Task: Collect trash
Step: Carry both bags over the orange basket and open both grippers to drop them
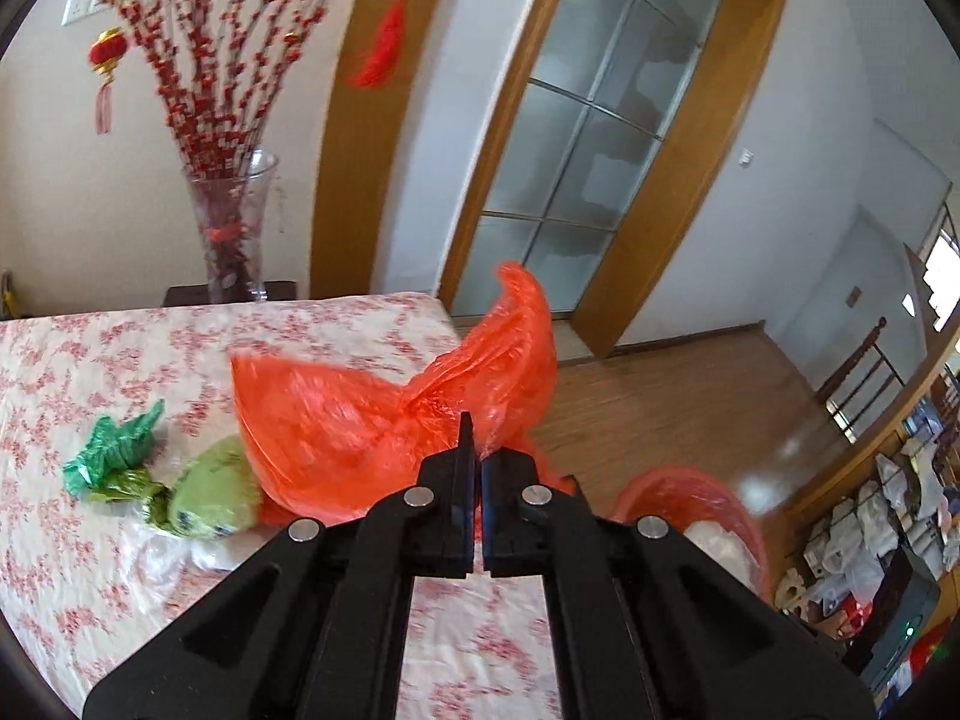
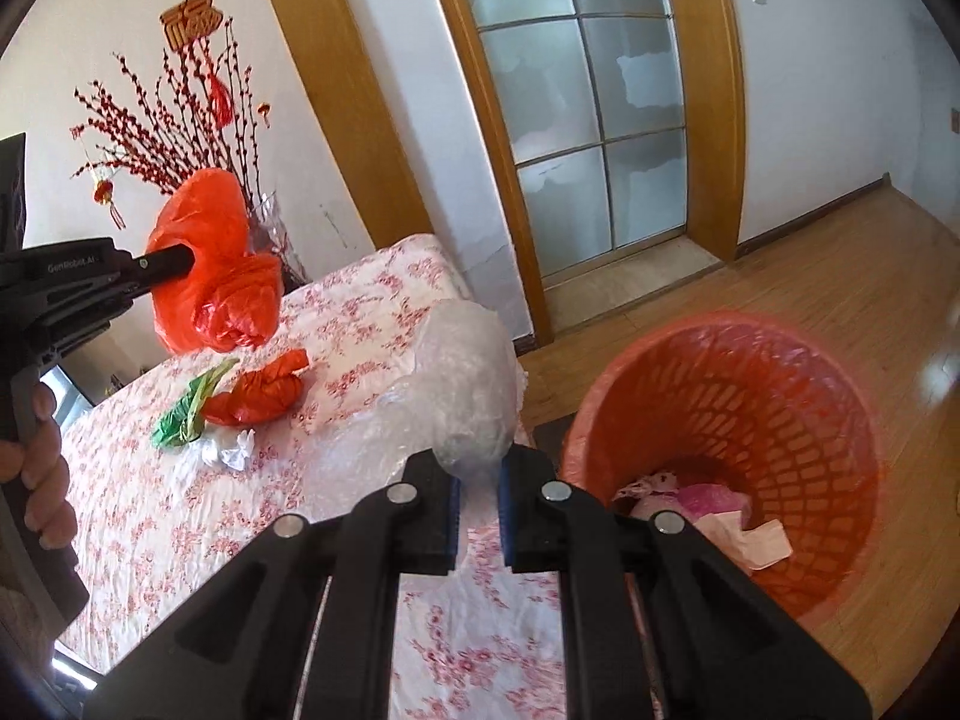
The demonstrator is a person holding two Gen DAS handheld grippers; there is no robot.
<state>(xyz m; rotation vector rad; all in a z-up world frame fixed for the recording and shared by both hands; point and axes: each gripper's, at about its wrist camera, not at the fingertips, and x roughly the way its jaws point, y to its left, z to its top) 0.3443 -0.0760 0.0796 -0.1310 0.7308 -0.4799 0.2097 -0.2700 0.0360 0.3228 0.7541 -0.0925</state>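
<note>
My left gripper is shut on an orange plastic bag and holds it above the floral tablecloth; the bag also shows in the right wrist view. My right gripper is shut on a clear crumpled plastic bag at the table's edge. An orange waste basket stands on the floor right of the table, with paper and pink scraps inside. On the table lie a green bag, a yellow-green wad and a small orange wad.
A glass vase with red branches stands behind the table. A glass door in a wooden frame is beyond. Wooden floor spreads right. Shelves with clutter are at the far right.
</note>
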